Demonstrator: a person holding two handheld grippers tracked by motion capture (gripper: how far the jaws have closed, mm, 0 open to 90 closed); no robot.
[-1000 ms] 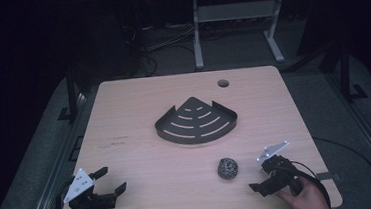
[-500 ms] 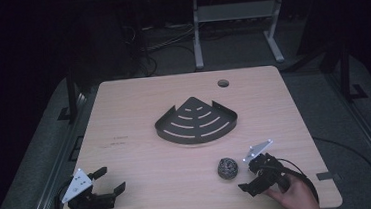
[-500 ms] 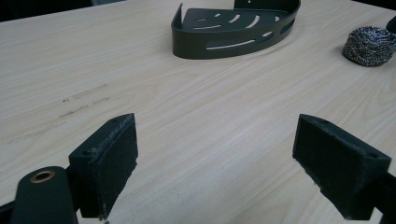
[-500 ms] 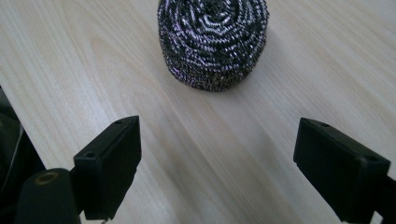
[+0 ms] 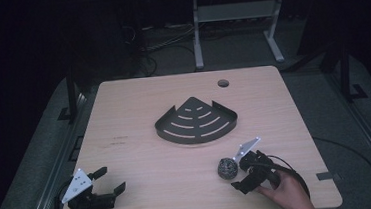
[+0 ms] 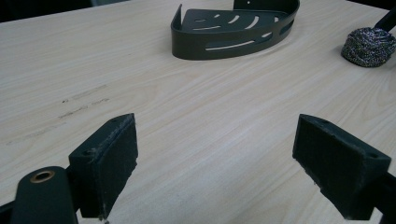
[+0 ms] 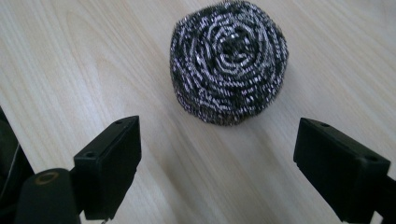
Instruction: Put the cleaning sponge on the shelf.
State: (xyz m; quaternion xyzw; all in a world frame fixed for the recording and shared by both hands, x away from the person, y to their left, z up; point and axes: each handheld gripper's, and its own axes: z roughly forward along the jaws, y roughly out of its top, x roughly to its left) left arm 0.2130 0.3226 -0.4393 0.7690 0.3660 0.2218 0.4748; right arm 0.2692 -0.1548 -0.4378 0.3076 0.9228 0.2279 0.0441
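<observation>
Bare surface (image 5: 137, 153) lies open ahead of the left gripper (image 5: 110, 180) up to the corner rack (image 5: 196, 121). Steel-wool scourer (image 7: 229, 60) sits just ahead of the right gripper (image 5: 238, 174), between its spread jaws' lines; rack stands beyond.

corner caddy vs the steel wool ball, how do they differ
The corner caddy is matte black, flat and fan-shaped with slots and a low rim; the steel wool ball is shiny, coiled and round. The caddy is much wider. It sits mid-table, apart from both grippers; the ball lies just ahead of the open right gripper. Both rest on the table.
</observation>
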